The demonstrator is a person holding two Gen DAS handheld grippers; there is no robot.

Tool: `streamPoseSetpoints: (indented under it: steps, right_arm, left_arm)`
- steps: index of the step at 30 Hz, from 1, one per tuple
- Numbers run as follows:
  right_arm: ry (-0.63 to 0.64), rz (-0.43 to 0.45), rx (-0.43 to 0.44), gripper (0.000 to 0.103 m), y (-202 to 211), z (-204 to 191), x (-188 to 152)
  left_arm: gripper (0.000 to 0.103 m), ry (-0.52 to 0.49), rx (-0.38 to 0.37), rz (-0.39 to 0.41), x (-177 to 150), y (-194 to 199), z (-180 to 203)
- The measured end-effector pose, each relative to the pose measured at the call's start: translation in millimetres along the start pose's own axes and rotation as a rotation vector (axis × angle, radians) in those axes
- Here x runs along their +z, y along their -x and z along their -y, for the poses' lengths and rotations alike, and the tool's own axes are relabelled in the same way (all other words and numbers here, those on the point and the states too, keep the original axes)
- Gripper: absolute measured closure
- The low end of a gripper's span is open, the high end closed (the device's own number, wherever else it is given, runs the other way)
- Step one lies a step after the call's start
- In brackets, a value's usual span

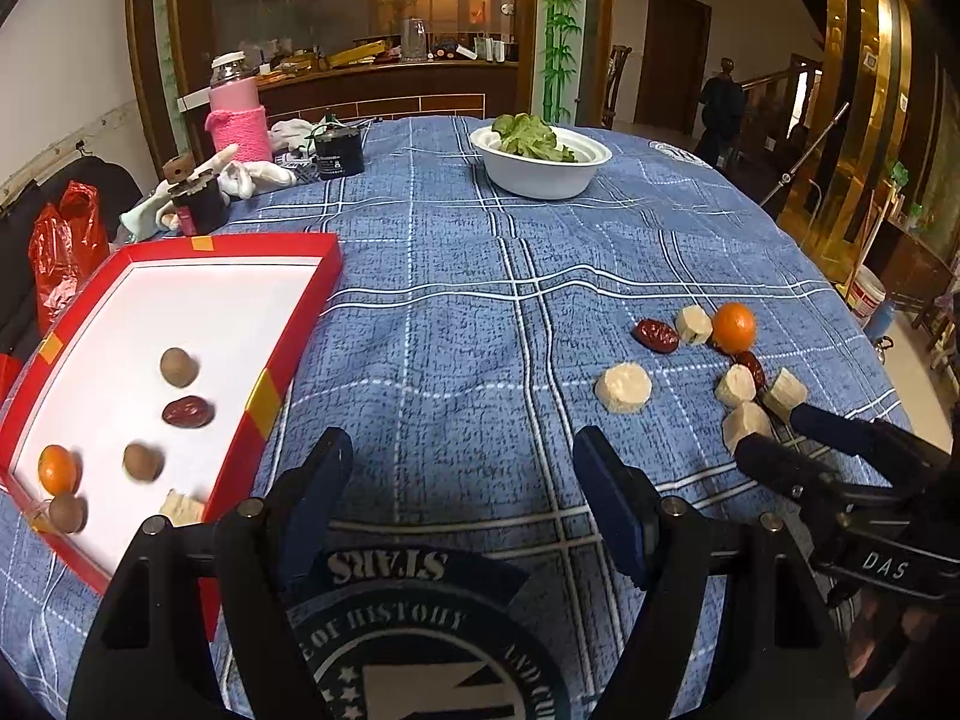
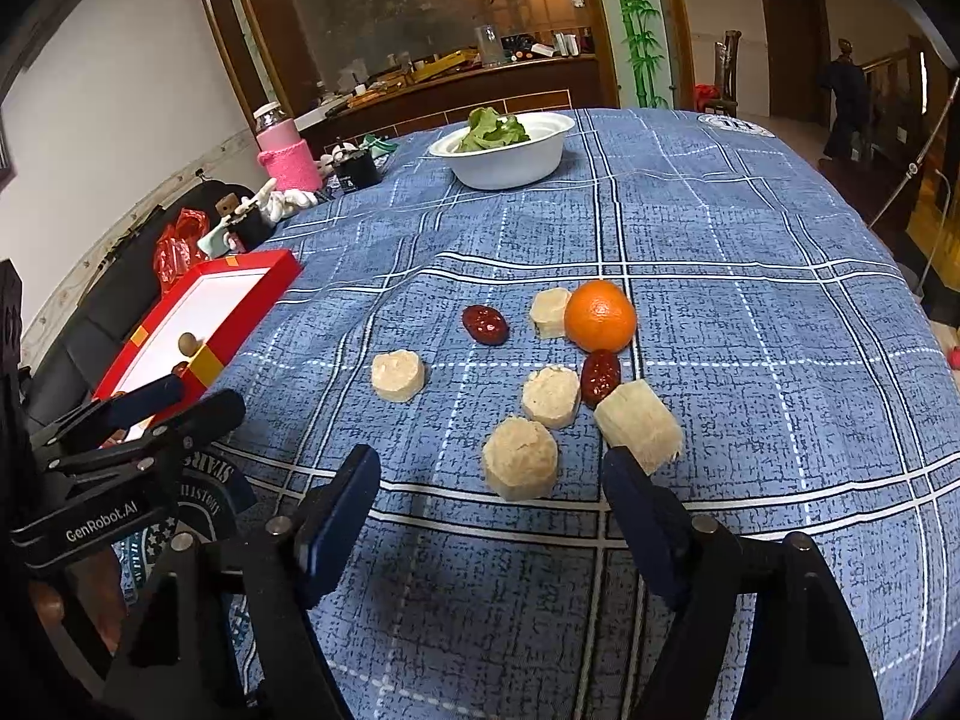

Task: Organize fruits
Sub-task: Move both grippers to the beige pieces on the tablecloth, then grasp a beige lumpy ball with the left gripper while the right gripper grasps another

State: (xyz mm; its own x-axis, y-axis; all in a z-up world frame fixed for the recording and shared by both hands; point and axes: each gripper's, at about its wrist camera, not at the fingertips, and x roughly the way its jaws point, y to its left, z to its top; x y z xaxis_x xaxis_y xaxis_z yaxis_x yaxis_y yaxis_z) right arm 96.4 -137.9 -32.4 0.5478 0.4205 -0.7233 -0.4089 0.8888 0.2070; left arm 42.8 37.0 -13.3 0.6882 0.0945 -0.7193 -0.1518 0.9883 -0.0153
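left wrist view: at the left edge the red tray (image 1: 273,387) holds an orange, a red date and brown round fruits. bottom centre, the left gripper (image 1: 459,468) hovers over the blue plaid tabletop (image 1: 456,324) — fingers apart, holding nothing. right of centre lie pale chunks (image 1: 624,387), dates and an orange (image 1: 733,327). right wrist view: the right gripper (image 2: 492,474) is spread around one chunk (image 2: 520,466) — not clamped.

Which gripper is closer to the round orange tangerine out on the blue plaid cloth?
Right. The right gripper is open just short of the fruit cluster holding the round orange tangerine. The left gripper is open beside the red cardboard tray, farther off.
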Motion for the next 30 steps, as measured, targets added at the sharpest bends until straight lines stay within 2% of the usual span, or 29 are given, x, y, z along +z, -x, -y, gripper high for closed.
streamPoseSetpoints:
  steps: [1,4,15,18,19,20,25,30]
  right_arm:
    - [-0.002,-0.003,0.002,0.026,-1.6,0.6,1.1]
    - [-0.004,-0.012,0.0,0.036,-6.5,1.0,4.4]
    - [0.011,-0.051,-0.041,0.051,-22.7,2.2,6.3]
    - [0.013,-0.053,-0.056,0.062,-24.6,1.8,7.4]
    - [0.013,-0.053,-0.062,0.07,-24.7,2.2,7.8]
    - [0.013,-0.053,-0.064,0.072,-24.7,2.8,7.7]
    - [0.037,-0.05,-0.077,0.072,-23.1,2.0,6.8]
    - [0.003,-0.034,-0.086,0.072,-18.0,10.8,7.0]
  left_arm:
    - [0.027,-0.003,0.002,-0.003,0.8,-1.6,1.1]
    - [0.027,0.0,0.001,-0.006,2.5,-4.7,2.4]
    - [0.027,-0.01,-0.01,-0.031,9.7,-19.3,7.9]
    - [0.027,-0.018,-0.02,-0.035,12.0,-22.6,11.2]
    - [0.027,-0.018,-0.021,-0.036,12.9,-24.1,11.9]
    - [0.027,-0.019,-0.02,-0.04,13.3,-25.5,13.3]
    - [0.027,-0.03,-0.042,-0.055,16.3,-31.9,23.1]
    - [0.028,-0.056,-0.079,-0.084,22.2,-44.5,42.2]
